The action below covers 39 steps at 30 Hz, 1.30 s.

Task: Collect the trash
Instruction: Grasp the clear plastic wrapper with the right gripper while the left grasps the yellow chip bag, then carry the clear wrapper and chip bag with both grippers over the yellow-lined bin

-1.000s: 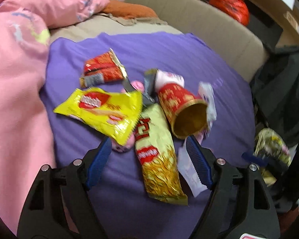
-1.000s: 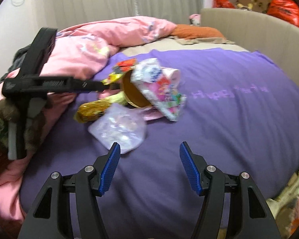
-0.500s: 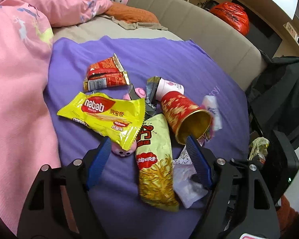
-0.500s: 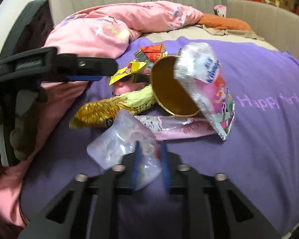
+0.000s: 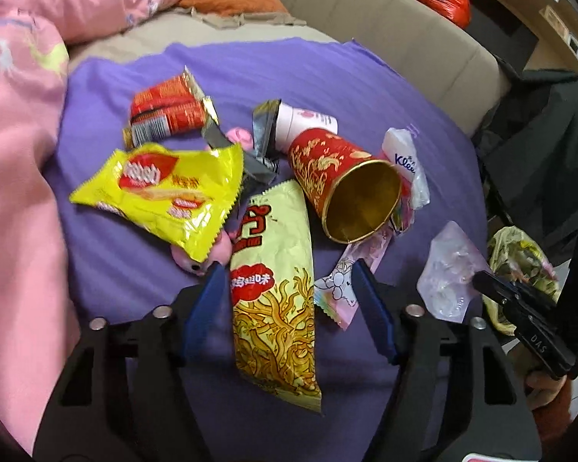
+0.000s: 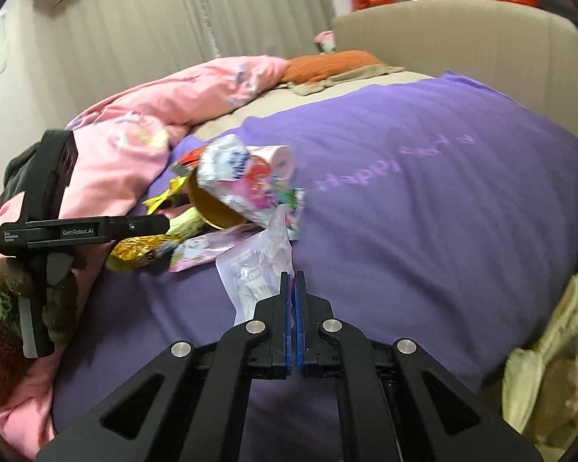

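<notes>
Purple blanket (image 5: 327,88), pink duvet (image 5: 15,146), beige headboard (image 6: 462,42), pleated curtain (image 6: 173,19)

Soft, even indoor light with faint shadows; both fisheye views bend at dark rims, slightly motion-blurred.
</notes>
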Tool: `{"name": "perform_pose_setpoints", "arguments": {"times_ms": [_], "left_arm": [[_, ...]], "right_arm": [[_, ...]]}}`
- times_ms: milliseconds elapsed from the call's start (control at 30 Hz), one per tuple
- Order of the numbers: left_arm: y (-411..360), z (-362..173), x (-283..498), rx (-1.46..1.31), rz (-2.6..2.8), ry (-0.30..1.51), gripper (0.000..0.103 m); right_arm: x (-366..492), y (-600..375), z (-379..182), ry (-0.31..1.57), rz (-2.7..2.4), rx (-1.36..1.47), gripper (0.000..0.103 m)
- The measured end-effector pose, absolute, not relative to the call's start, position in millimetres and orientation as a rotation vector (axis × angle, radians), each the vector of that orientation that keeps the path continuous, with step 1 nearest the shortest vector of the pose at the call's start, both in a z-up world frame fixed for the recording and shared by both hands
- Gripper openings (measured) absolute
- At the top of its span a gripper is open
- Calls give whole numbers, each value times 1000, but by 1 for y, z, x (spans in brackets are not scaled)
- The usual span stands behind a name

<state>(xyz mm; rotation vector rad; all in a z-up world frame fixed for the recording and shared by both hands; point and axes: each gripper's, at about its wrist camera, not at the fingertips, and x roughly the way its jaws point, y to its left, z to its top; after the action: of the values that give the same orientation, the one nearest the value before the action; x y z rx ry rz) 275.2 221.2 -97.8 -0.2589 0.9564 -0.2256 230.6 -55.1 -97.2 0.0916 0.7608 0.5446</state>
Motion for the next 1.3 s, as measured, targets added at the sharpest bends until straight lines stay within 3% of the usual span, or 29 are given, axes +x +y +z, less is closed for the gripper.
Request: {"name": "perform_pose_setpoints", "arguments": {"times_ms": [67, 233, 700, 1300], "left_arm": [[223, -104, 278, -274, -208, 996, 42], [216, -99, 271, -250, -215, 979, 31], [182, -39, 229, -170, -197, 757, 29], [30, 72, 180, -31, -420, 526, 29]], "right_arm": [[229, -60, -100, 769, 538, 103, 4], [221, -63, -104, 773, 530, 99, 4], [192, -96, -70, 657, 487, 113, 4], [124, -218, 8, 395, 328, 134, 4]]}}
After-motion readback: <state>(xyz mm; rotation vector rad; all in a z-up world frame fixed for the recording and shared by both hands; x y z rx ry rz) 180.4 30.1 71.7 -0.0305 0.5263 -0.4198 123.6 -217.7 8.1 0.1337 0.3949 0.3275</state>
